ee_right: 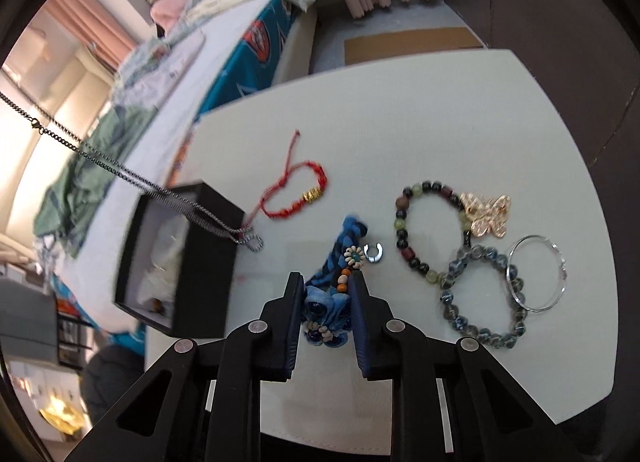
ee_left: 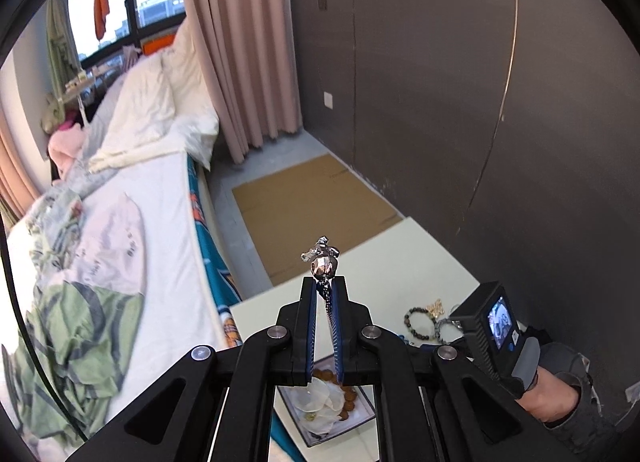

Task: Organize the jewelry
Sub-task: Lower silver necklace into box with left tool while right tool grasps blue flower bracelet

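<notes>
My left gripper (ee_left: pixel 325 282) is shut on a dark chain necklace with a silver pendant (ee_left: pixel 322 258), held high above the open black box (ee_left: pixel 340 414). In the right wrist view the chain (ee_right: pixel 120 174) hangs slanting down, its end (ee_right: pixel 252 240) at the corner of the black box (ee_right: pixel 180 258). My right gripper (ee_right: pixel 326 282) is around a blue braided bracelet (ee_right: pixel 336 262) with beads on the white table (ee_right: pixel 400 122); its jaws are partly closed and close to the bracelet's sides.
On the table lie a red cord bracelet (ee_right: pixel 296 198), a small silver ring (ee_right: pixel 374 253), a dark bead bracelet (ee_right: pixel 428 230) with a gold butterfly (ee_right: pixel 486 214), a blue glass bead bracelet (ee_right: pixel 480 298) and a clear bangle (ee_right: pixel 536 272). A bed (ee_left: pixel 132 202) stands left.
</notes>
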